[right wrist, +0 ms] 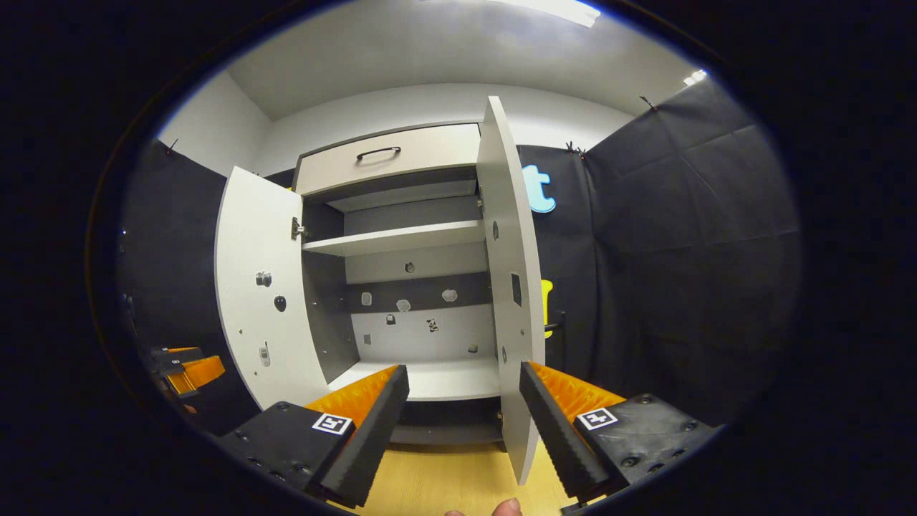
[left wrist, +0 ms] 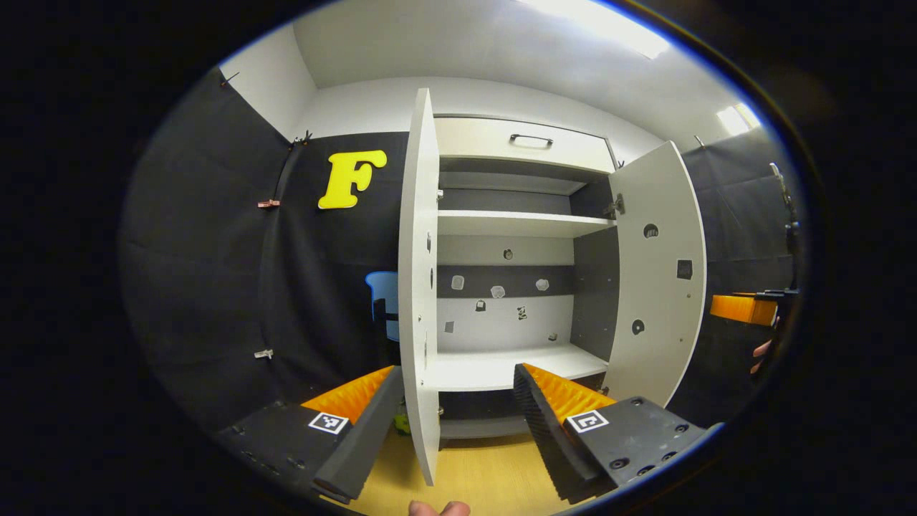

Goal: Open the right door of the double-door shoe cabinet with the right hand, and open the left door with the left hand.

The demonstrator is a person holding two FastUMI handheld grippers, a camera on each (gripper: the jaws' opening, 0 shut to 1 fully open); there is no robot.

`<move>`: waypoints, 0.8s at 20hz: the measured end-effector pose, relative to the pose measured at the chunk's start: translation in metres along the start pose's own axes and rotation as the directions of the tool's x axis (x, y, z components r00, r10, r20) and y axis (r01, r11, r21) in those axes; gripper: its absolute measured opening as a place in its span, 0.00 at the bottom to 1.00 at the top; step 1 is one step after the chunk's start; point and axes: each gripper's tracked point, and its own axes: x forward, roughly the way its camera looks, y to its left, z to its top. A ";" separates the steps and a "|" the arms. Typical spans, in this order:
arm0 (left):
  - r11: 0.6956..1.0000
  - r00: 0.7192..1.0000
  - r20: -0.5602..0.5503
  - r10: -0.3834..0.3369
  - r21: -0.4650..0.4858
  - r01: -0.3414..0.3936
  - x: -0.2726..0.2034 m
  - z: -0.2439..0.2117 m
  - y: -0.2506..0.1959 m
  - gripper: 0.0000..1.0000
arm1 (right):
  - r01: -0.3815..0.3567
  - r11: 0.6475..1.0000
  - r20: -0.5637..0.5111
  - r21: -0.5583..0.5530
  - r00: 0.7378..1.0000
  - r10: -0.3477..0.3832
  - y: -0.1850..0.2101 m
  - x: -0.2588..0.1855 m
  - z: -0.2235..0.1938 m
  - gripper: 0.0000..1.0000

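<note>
Both cabinet (left wrist: 501, 143) doors stand wide open: left door (left wrist: 419, 287), right door (right wrist: 510, 287). Left gripper (left wrist: 455, 423) and right gripper (right wrist: 462, 423) fingers are apart, straddling door edges. Draw back straight, avoiding bumping either door.

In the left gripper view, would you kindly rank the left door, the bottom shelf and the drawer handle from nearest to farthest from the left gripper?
1. Left door: edge-on between the left gripper's fingers.
2. Bottom shelf: just behind, inside the cabinet.
3. Drawer handle: top of the cabinet, farthest.
</note>
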 end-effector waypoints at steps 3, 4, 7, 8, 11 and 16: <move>1.000 1.000 0.012 -0.010 -0.006 0.010 -0.001 0.003 -0.006 0.95 | 0.026 1.000 0.027 -0.001 0.999 -0.026 -0.010 -0.003 0.009 0.98; 1.000 1.000 0.012 -0.012 -0.003 0.012 -0.002 0.004 -0.008 0.95 | 0.031 1.000 0.041 0.002 0.999 -0.031 -0.011 -0.005 0.012 0.98; 1.000 1.000 0.003 -0.026 -0.005 0.026 -0.003 0.002 -0.017 0.95 | 0.022 1.000 0.058 -0.005 0.998 -0.022 -0.010 -0.008 0.018 0.98; 1.000 1.000 0.001 -0.028 -0.006 0.028 -0.003 0.002 -0.020 0.95 | 0.021 1.000 0.060 -0.018 0.998 -0.020 -0.011 -0.008 0.019 0.98; 0.999 0.999 -0.006 -0.042 -0.005 0.042 -0.004 0.000 -0.027 0.95 | 0.014 0.999 0.054 -0.048 0.998 -0.012 -0.009 -0.009 0.018 0.98; 0.999 0.999 -0.005 -0.040 0.001 0.040 -0.006 0.002 -0.031 0.95 | -0.003 0.998 0.050 -0.065 0.999 0.007 -0.004 -0.010 0.017 0.98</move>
